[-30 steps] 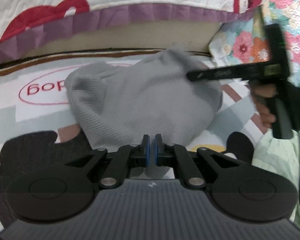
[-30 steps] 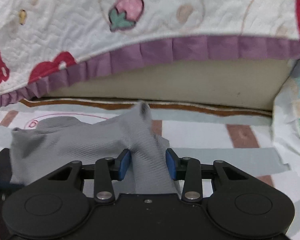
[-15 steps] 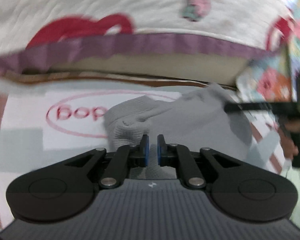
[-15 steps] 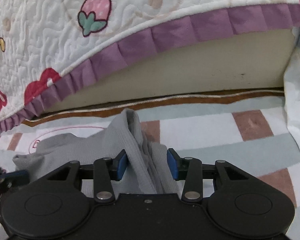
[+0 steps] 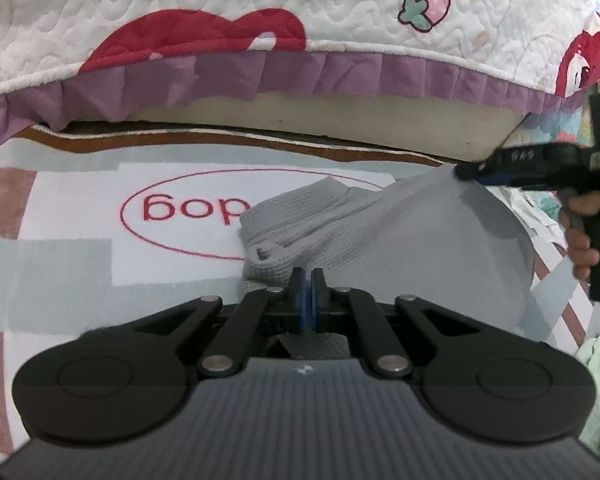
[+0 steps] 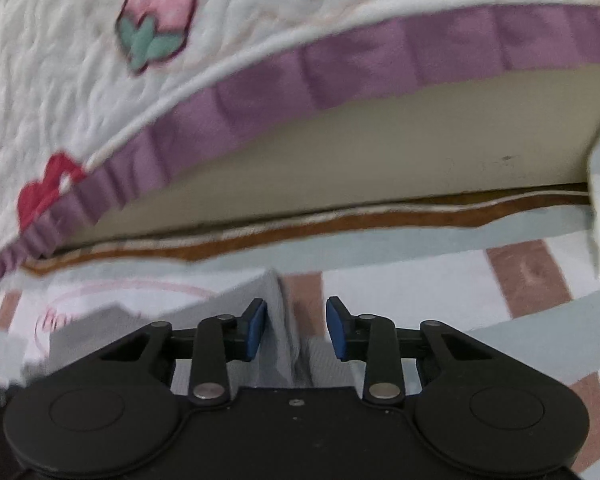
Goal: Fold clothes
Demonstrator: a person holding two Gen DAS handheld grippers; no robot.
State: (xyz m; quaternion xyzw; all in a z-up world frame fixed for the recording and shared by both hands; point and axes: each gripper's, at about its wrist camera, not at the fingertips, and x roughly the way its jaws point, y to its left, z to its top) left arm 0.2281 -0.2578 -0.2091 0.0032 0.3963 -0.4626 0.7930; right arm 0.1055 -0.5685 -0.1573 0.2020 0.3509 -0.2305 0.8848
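Patterned rug on the floor, carrying a garment

The white, grey and brown blocked rug with a red oval logo (image 5: 100, 216) bears a crumpled grey knit garment (image 5: 412, 248); a pale green cloth (image 5: 598, 384), possibly another garment, lies at its right edge.

We saw our right claw (image 6: 295, 330) closing, its blue pads either side of a raised ridge of grey garment (image 6: 278, 320). Left of the claw the garment spread over the patterned rug (image 6: 420, 276). Beyond it hung a purple-frilled quilt (image 6: 260, 40).
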